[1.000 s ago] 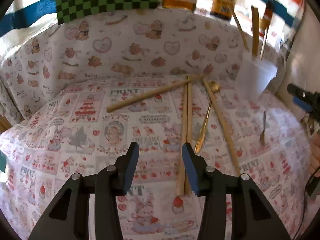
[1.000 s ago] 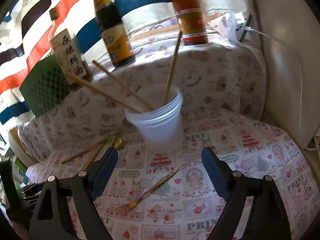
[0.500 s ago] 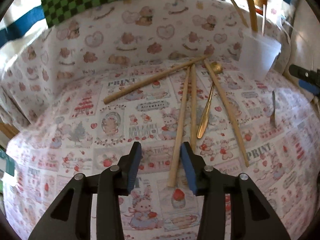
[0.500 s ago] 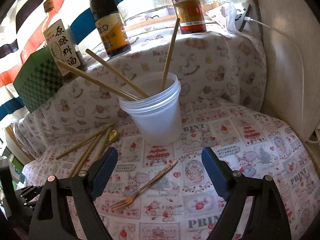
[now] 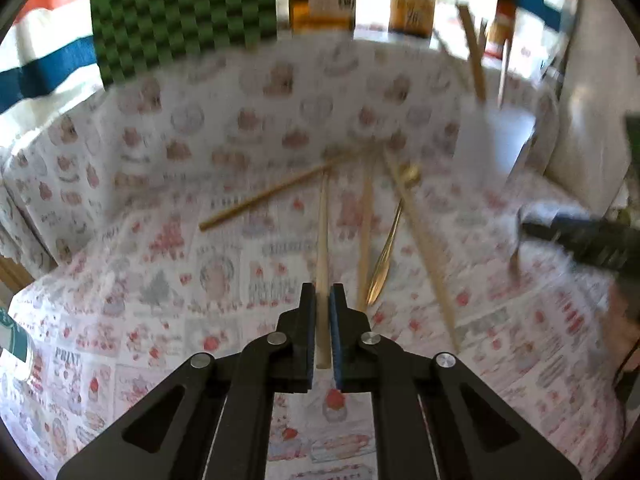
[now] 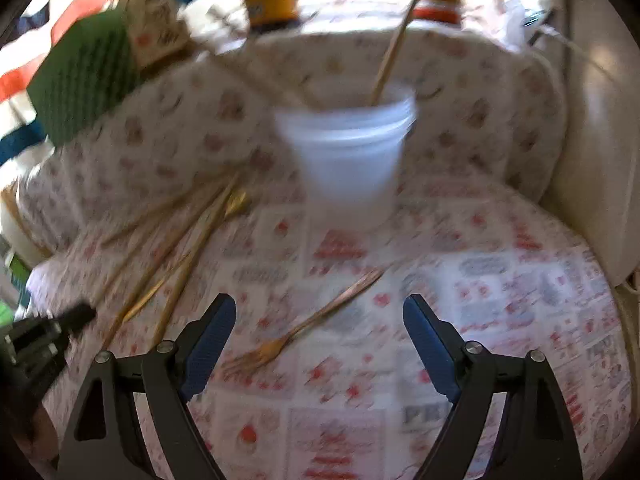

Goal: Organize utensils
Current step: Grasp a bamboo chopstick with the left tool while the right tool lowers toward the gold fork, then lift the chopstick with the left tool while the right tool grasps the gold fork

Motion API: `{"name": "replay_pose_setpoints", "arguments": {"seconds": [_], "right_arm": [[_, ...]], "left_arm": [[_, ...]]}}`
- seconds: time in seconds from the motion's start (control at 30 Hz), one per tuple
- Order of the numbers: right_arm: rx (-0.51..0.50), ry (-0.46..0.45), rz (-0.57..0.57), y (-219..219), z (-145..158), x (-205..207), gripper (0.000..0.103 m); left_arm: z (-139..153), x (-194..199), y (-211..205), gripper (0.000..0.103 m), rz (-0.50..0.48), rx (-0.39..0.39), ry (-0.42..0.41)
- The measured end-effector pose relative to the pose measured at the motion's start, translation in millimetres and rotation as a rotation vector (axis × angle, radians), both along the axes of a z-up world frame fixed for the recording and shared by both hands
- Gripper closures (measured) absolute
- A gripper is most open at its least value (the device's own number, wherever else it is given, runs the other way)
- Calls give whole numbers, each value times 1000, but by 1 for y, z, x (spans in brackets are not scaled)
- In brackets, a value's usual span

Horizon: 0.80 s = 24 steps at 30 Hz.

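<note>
Blue ribbed pads of the left tool (image 5: 322, 300) are clamped on the near end of a pale round wooden chopstick (image 5: 322, 248), whose shaft runs straight away from the black angular fingers over the counter (image 5: 120, 320). Just right of it lie a second chopstick (image 5: 365, 232), a slim gold-toned metal spoon (image 5: 390, 240) with its bowl at the far end, and a third stick (image 5: 424, 248) slanting toward the near right; a fourth stick (image 5: 276, 194) lies crosswise to the left. These far ends converge near the foot of a translucent white plastic cup (image 5: 492, 144), cylindrical and ribbed at the rim, which already holds several upright sticks.

Right tool (image 6: 319, 320) hangs with its jaws spread wide and nothing between the pads; below the gap lies a thin copper-coloured metal fork (image 6: 304, 328), tines toward the near left, handle pointing at the cup (image 6: 348, 160), flat on the cloth. Motion blur softens this view, so the number of tines cannot be told.

Counter is covered by a soft printed cloth (image 6: 500, 280) with red and pink cartoon panels, rising in a fold behind the cup. Beyond stand a green checkered box (image 5: 184, 16), glass sauce bottles (image 5: 412, 0) with yellow and white labels, and striped fabric (image 5: 40, 64).
</note>
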State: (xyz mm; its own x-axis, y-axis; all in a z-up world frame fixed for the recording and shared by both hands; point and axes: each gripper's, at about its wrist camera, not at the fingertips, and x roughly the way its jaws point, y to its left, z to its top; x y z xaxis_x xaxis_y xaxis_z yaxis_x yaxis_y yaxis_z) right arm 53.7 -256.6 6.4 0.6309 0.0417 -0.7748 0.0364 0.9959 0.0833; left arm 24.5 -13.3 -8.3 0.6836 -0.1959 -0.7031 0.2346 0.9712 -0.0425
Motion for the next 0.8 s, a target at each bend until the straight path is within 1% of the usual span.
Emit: {"name": "replay_pose_setpoints", "arguments": {"seconds": [0.1,0.17,0.23,0.27,0.3,0.37,0.4,0.43,0.47,0.5,0.53,0.57,0.63,0.7,0.8], "right_arm": [[-19,20,25,9,-6,1,16],[-29,28,28,11,-10,2,16],[-20,58,47,13,-14,5,16],[-7,89,79,16,-18,9,16],[-1,115,105,19,-22,11,15],[-41,92,127,30,-23,10,15],[-46,95,156,36,-25,9,18],[-60,84,172,40,-25,9,31],[-97,72,198,48,-25,6,36],[-134,63,226,55,-25,4,46],[-130,60,251,59,-25,0,55],[-119,61,268,61,-24,-2,58],[-120,64,290,64,-22,-6,72],[-110,69,295,62,-20,-10,80],[-66,82,288,53,-19,-11,84]], "left_arm": [[18,-12,8,97,26,-58,-93],[31,-19,18,97,76,-84,-184],[42,-25,28,97,111,-110,-264],[47,-28,33,97,120,-127,-296],[52,-31,37,97,126,-144,-319],[58,-33,44,97,137,-177,-342],[60,-35,47,97,135,-194,-349],[62,-36,48,97,125,-209,-355],[63,-37,49,97,118,-216,-362],[64,-39,48,97,118,-212,-371],[64,-41,48,97,116,-207,-379],[64,-42,46,97,111,-206,-386],[63,-45,41,97,95,-205,-398],[63,-49,36,97,89,-193,-408],[63,-52,31,97,92,-174,-429]]}}
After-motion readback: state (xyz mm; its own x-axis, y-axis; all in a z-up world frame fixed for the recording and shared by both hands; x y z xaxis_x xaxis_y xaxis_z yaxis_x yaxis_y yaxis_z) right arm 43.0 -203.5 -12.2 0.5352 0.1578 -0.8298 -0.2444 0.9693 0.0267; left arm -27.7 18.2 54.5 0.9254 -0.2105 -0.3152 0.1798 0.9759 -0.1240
